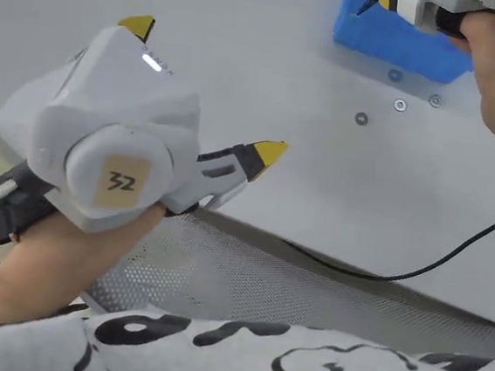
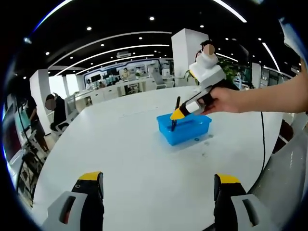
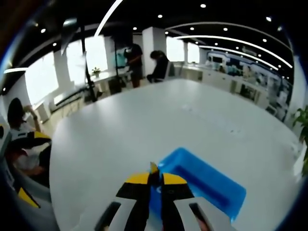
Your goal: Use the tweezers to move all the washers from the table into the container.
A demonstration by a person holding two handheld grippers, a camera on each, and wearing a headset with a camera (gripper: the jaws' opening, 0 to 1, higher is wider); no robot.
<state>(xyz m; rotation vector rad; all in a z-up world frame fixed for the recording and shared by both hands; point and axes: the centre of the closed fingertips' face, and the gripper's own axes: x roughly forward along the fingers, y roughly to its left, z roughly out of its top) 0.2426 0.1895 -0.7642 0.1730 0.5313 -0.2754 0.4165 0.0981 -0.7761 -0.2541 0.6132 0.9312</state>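
Slippage looked the likeliest failure. The right tongs (image 3: 155, 178) were clamped on the tweezers (image 2: 173, 124), whose dark tips hung inside the blue container (image 1: 375, 44) at one o'clock in the head view. Whether those tips carried anything was too small to tell. Several washers (image 1: 400, 105) lay on the white surface (image 1: 269, 56) at the container's six o'clock side. One sat just beside its wall, and the others were spread a little further out, towards five o'clock.

Flat, thin rings on a smooth surface would probably give the tweezer points little to bite on. A shallow approach could skate a washer sideways or flick it off towards the near edge. Since the tweezers were only pinched between the two tongs, a hard press downwards might twist them in that hold and spoil the aim. The washer nearest the wall seemed the most awkward, because reaching for it risked bumping the container, which would likely slide.

The black cable (image 1: 414, 272) trailed across the surface at four o'clock, and a wide sweep of the arm could drag it through the remaining washers.

The left tongs (image 2: 158, 179) stood apart and held nothing. They were at eight o'clock in the head view, well clear of the work, so they could not steady the container if it shifted.
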